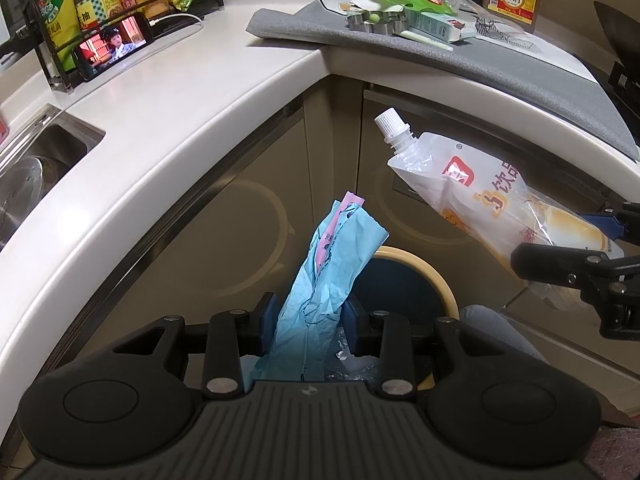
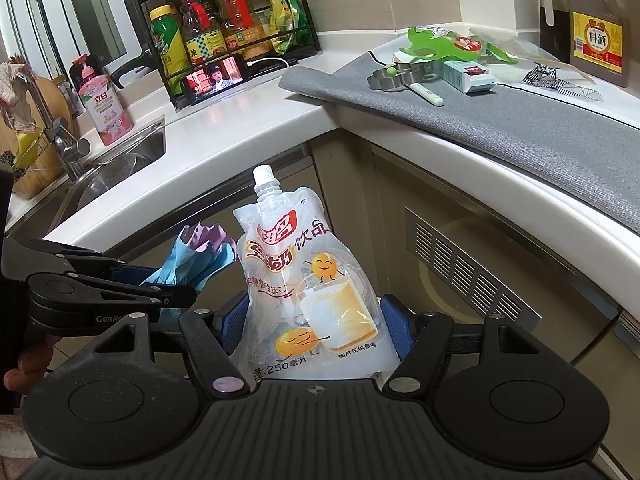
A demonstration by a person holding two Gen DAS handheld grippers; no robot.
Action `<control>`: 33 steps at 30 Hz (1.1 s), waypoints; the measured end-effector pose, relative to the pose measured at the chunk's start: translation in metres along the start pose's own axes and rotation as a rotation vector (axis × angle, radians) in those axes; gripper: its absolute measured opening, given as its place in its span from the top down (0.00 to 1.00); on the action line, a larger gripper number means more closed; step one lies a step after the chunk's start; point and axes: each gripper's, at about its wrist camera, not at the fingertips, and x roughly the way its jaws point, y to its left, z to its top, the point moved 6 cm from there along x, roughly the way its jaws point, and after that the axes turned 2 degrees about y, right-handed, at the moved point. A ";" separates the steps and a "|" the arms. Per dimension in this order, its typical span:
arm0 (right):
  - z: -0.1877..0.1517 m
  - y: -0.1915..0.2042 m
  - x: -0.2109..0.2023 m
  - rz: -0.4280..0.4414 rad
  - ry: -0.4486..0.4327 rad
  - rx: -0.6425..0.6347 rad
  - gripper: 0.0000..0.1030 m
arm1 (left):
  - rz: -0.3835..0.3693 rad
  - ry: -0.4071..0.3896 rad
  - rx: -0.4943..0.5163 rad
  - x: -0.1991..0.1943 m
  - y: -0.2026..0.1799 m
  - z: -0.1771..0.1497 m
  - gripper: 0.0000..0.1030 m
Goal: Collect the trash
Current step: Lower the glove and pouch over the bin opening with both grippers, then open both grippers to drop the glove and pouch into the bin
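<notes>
The white bench (image 2: 248, 120) curves round the corner, with a grey mat (image 2: 500, 120) on it carrying more litter: a small carton (image 2: 470, 76), a green wrapper (image 2: 436, 46) and a metal cutter (image 2: 394, 76). Below it, in front of the cupboard doors, the bin (image 1: 424, 280) sits under both tools. The right hand-held gripper (image 2: 316, 320) is clamped on a drink pouch (image 2: 304, 280), cap up, held beside the bin's rim rather than squarely above it. The left hand-held gripper (image 1: 308, 320) is closed on a crumpled blue wrapper (image 1: 332, 272) over the bin's mouth. The risk, as I judge it: the pouch is slippery and wide, so letting go from here could send it against the rim and onto the floor. The light wrapper may cling to a pad or drift aside when released
</notes>
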 end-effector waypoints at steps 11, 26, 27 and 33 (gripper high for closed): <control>-0.005 -0.016 0.027 -0.035 0.050 0.018 0.30 | -0.042 0.068 -0.037 0.026 0.005 0.002 0.63; -0.037 -0.037 0.103 -0.072 0.228 0.005 0.30 | -0.135 0.241 -0.026 0.103 -0.014 -0.004 0.63; -0.040 -0.038 0.108 -0.073 0.240 0.005 0.30 | -0.138 0.256 -0.025 0.109 -0.016 -0.004 0.63; -0.051 -0.048 0.135 -0.089 0.308 0.012 0.30 | -0.155 0.314 -0.009 0.139 -0.028 -0.002 0.63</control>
